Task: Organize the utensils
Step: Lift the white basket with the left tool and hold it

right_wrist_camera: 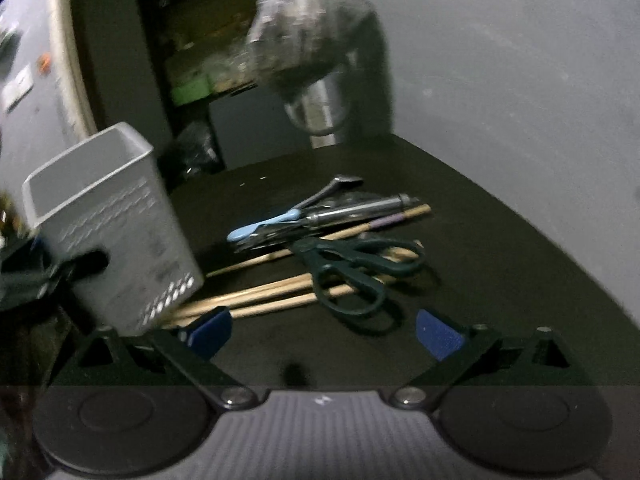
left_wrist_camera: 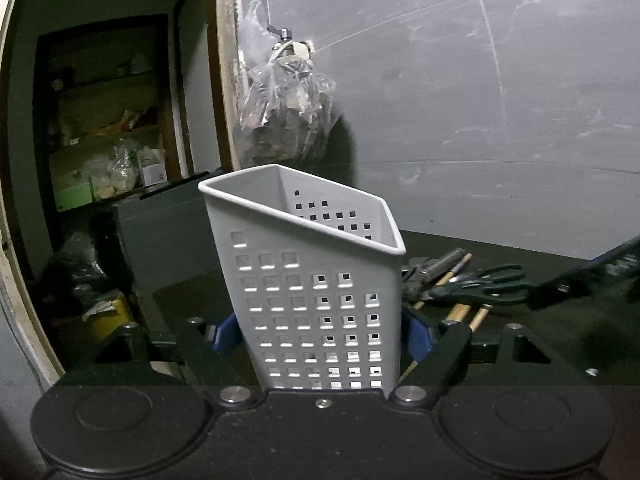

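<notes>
The left gripper (left_wrist_camera: 320,340) pinches a white perforated caddy (left_wrist_camera: 308,280) by its lower sides, tilted above the bench's (right_wrist_camera: 500,248) left edge. The right gripper (right_wrist_camera: 324,332) is spread and empty, near the pile mid-bench: green scissors (right_wrist_camera: 352,268), chopsticks (right_wrist_camera: 260,296), metal utensils (right_wrist_camera: 352,208). Gripped so low, the caddy could tip further or slip onto the chopsticks.

left gripper (left_wrist_camera: 320,336): blue pads clamped on both sides of the white perforated caddy (left_wrist_camera: 316,280), tilted slightly downward | right gripper (right_wrist_camera: 324,330): jaws spread wide, nothing between them, pitched downward
</notes>
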The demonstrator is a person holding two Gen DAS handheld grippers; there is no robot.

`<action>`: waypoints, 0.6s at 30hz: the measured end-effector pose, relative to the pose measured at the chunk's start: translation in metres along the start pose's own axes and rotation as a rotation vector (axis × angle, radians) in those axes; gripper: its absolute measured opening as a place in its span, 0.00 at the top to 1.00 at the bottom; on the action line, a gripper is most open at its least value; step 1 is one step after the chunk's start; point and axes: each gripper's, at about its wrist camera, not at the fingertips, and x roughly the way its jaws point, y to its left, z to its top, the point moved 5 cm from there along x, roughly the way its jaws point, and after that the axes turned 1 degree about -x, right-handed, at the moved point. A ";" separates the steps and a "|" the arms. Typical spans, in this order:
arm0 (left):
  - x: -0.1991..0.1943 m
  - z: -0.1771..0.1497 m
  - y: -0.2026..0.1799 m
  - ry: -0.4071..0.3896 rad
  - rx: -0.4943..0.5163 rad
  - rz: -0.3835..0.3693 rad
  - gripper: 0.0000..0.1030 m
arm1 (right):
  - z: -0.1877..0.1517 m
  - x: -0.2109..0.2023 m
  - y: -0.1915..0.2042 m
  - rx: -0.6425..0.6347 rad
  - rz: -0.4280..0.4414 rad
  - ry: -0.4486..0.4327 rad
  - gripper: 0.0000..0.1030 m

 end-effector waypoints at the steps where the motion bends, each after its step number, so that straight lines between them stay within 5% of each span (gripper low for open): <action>1: -0.002 -0.001 -0.003 -0.001 -0.003 -0.004 0.22 | 0.001 0.003 -0.004 0.039 0.001 0.003 0.06; 6: -0.013 -0.004 -0.017 -0.011 0.005 -0.003 0.22 | 0.002 0.010 -0.012 0.164 0.020 -0.022 0.07; 13: -0.015 -0.004 -0.019 -0.013 -0.009 0.006 0.22 | 0.023 0.016 -0.008 -0.051 -0.056 -0.003 0.08; 18: -0.017 -0.004 -0.019 -0.018 -0.023 -0.005 0.23 | 0.033 0.016 -0.010 -0.028 -0.009 0.004 0.09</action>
